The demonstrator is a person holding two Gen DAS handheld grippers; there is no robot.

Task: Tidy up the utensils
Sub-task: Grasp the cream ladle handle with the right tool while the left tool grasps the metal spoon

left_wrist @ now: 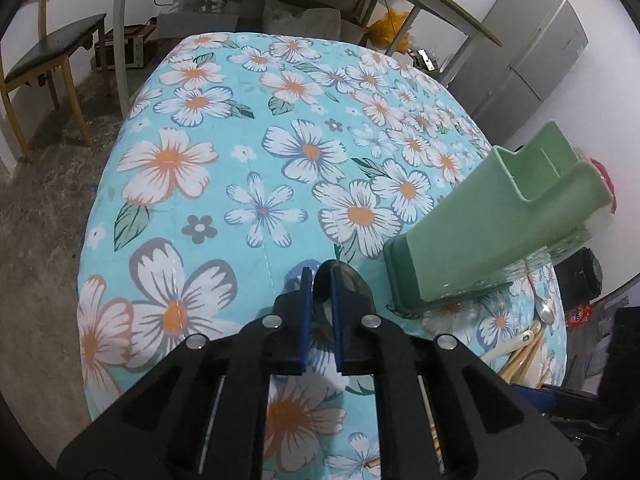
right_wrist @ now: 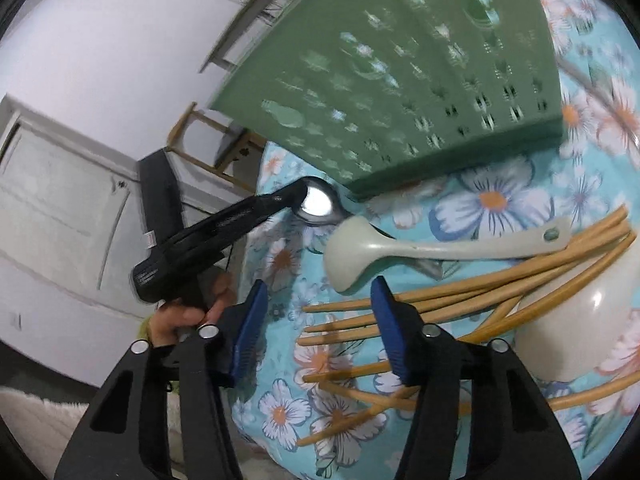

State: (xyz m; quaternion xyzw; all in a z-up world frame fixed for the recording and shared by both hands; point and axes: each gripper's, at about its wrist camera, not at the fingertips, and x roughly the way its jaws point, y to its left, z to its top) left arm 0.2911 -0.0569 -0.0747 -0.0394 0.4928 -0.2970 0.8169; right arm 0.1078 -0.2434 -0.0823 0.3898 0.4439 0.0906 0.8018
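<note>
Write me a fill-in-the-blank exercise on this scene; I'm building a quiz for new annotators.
1. The left gripper has its jaws shut on a metal ____.
2. The right gripper hovers over the chopsticks with its jaws ____.
3. The perforated utensil holder is ____ in colour.
4. The tablecloth is printed with ____.

Missing words: spoon; open; green; flowers

Broad bare stretch of floral tablecloth (left_wrist: pixel 248 128) ahead and to the left, green utensil holder (left_wrist: pixel 492 216) standing as a wall on the right, chopsticks (right_wrist: pixel 460 304), pale spoon (right_wrist: pixel 400 248) and metal spoon (right_wrist: pixel 318 202) crowding the cloth below it, bowl (right_wrist: pixel 560 336) just beside them.
</note>
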